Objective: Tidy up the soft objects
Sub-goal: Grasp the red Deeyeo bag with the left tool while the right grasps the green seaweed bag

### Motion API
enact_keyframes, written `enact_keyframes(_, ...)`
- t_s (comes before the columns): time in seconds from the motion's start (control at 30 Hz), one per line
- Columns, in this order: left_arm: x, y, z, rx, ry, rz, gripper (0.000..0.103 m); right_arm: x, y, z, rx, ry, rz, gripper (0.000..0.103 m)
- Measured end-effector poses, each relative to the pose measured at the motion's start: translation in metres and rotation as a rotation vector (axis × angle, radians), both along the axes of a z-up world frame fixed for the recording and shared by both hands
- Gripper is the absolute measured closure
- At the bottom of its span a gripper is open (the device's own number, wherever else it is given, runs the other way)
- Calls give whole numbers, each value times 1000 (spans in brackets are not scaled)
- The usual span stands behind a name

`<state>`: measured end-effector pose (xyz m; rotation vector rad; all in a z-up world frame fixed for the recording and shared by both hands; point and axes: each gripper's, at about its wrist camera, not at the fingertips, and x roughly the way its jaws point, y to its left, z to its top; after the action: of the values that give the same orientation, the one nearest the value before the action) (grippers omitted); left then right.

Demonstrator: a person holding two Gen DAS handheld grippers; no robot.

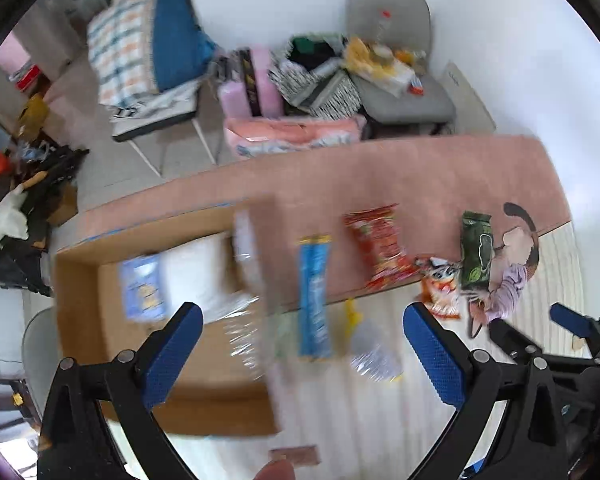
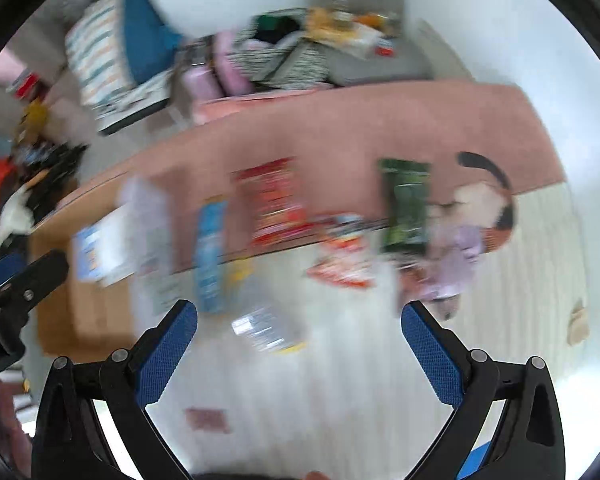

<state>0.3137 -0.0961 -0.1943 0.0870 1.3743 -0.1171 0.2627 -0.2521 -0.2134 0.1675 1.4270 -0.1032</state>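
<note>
Both views motion-blurred. Left gripper (image 1: 300,344) spread wide, nothing between the fingers; same for the right gripper (image 2: 300,338), wide apart and empty. Both hover above the table (image 1: 440,168), clear of everything on it.

Snack packs lie in a row across frame centre: blue packet (image 1: 315,296), red packet (image 1: 382,246), green packet (image 1: 476,254), an orange-and-white packet (image 1: 440,284) low between red and green. Clear plastic bag (image 1: 374,354) sits lower centre, just beside the blue packet.

Cardboard box (image 1: 80,320) at left of frame, open, with a blue-and-white pack (image 1: 144,288) inside. Right of the green packet: a cat-shaped mat (image 1: 516,248), touching it.

Grey chair (image 1: 396,52) piled with clutter at upper centre-right.
</note>
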Motion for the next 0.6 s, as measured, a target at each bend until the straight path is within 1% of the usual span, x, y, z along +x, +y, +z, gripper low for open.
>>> enact_keyframes(0.07,23,-23,-28,-4,71,-16,0,20,-41,-21,-15,30,-38,0)
enact_keyframes(0.1,39,-36,-49,6,117,-24,0,32,-60,-33,-22,47,-50,0)
enact_keyframes(0.13,50,-44,-65,5,157,-30,0,41,-71,-41,-17,59,-60,0)
enact_keyframes(0.17,57,-50,-75,4,178,-36,0,52,-86,-55,-6,81,-74,0)
enact_keyframes(0.23,77,-65,-109,-3,255,-41,1,71,-109,-82,24,126,-93,0)
enact_keyframes(0.27,81,-69,-120,-3,277,-38,4,78,-115,-93,37,141,-101,0)
enact_keyframes(0.3,89,-75,-137,-9,317,-35,5,85,-124,-106,53,163,-110,0)
enact_keyframes(0.33,92,-78,-145,-11,337,-33,7,87,-128,-115,55,178,-115,0)
enact_keyframes(0.4,99,-89,-170,-14,395,-33,8,96,-141,-141,83,222,-132,0)
enact_keyframes(0.43,101,-92,-178,-12,411,-32,9,97,-144,-150,85,237,-134,0)
enact_keyframes(0.5,103,-100,-197,-19,458,-29,13,102,-154,-172,102,285,-143,6)
enact_keyframes(0.57,104,-106,-210,-19,489,-33,22,103,-161,-185,118,310,-151,6)
enact_keyframes(0.6,103,-109,-217,-19,509,-37,25,102,-164,-193,131,325,-157,7)
